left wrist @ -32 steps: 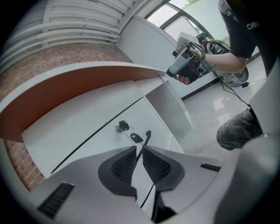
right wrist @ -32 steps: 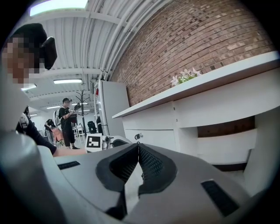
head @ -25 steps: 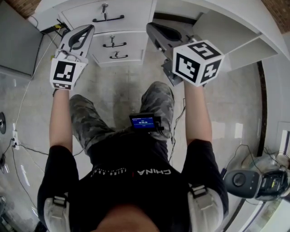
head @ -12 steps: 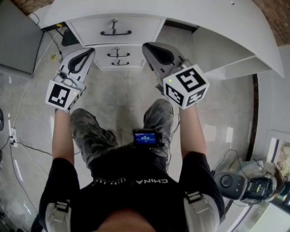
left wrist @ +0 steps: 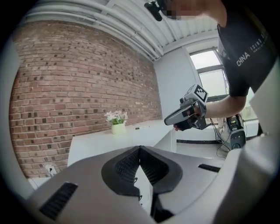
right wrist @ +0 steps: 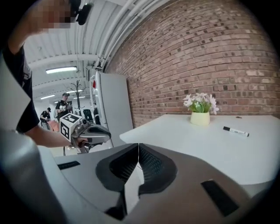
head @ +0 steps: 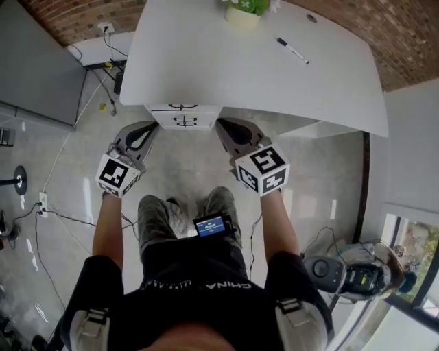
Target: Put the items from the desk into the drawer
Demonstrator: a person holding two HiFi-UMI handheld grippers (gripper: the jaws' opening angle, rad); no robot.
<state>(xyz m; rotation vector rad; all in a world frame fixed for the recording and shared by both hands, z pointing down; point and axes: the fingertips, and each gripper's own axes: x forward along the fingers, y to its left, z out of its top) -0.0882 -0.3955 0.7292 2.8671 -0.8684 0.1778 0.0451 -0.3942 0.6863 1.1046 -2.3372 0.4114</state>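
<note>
Head view: left gripper (head: 152, 126) and right gripper (head: 221, 125), both clenched on nothing, hung at centre frame in front of the closed drawers (head: 184, 116); marker (head: 293, 51) lay upper right on the desk (head: 206, 62), flowerpot (head: 245, 12) at top centre

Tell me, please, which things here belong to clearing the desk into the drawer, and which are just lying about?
Job: black-and-white marker pen; pale pot of flowers; white desk; white drawer unit; left gripper and right gripper, both shut, empty.
Lying about: tall grey cabinet; black floor cables; dark grey floor machine.
</note>
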